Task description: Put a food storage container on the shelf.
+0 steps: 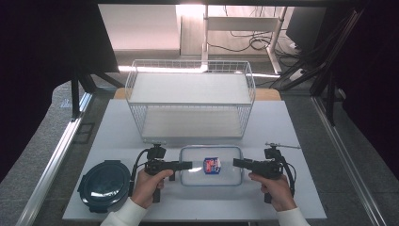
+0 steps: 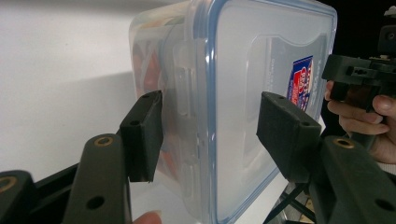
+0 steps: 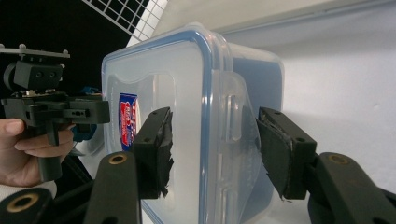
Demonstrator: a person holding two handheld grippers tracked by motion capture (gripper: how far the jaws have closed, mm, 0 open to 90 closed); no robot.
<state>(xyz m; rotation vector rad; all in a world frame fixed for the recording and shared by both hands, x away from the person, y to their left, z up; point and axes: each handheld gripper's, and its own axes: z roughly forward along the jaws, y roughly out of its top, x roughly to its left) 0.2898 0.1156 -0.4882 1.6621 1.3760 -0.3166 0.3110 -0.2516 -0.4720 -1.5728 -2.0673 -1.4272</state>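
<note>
Both grippers (seemingly gripping) flank the container [image 1: 211, 165].

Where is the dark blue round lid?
In the high view, the dark blue round lid lies on the table's near-left corner, just left of the left gripper and the clear container.

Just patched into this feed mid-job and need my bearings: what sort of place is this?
Probably a lab or recording workspace, not a kitchen: a bare white table carries a white wire-mesh two-tier rack, black curtains hang on both sides, and loose cables trail over the floor by desk legs behind.
</note>
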